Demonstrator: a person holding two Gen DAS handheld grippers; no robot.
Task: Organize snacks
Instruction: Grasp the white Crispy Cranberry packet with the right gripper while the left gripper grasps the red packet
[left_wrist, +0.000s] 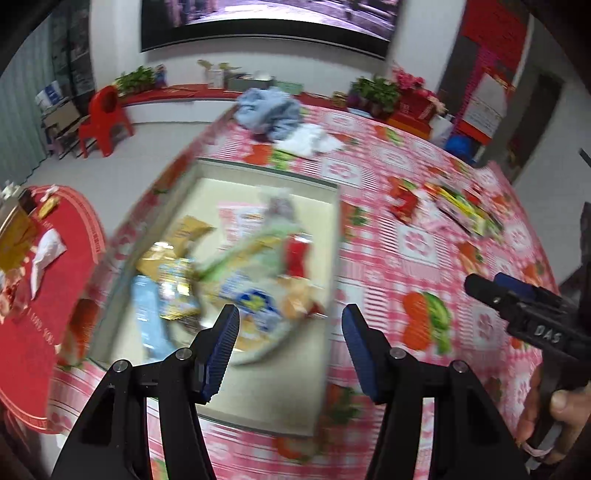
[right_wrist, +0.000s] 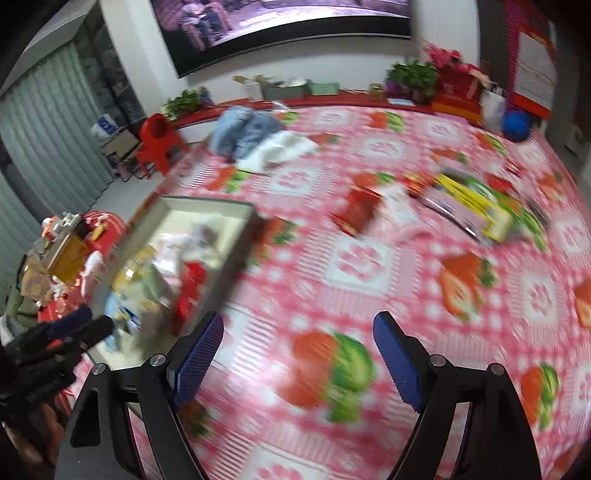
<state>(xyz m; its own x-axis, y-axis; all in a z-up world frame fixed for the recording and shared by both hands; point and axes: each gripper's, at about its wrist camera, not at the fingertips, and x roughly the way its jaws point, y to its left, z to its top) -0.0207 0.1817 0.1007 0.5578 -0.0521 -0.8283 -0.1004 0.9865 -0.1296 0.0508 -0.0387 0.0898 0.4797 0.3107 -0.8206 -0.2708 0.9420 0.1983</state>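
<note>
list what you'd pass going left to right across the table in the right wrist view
left gripper → box of snacks → red packet → pink packet → yellow and green packets

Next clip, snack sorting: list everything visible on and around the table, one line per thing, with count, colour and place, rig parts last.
Box: one, pale grey, on the table's left part, open-topped.
Snacks in box: several, too blurred to count; gold, blue, green, red.
Loose snacks: a cluster, red, pink, yellow-green, on the cloth beyond the right gripper.
Tablecloth: one, pink check with fruit print, covering the table.
Clothes: a heap, blue and white, far edge of the table.
Chair: one, red, on the floor by the far wall.
Screen: one, dark-framed, on the wall.
Left gripper: black, blue pads, open, empty, over the box.
Right gripper: same colours, open, empty, over bare cloth.
</note>
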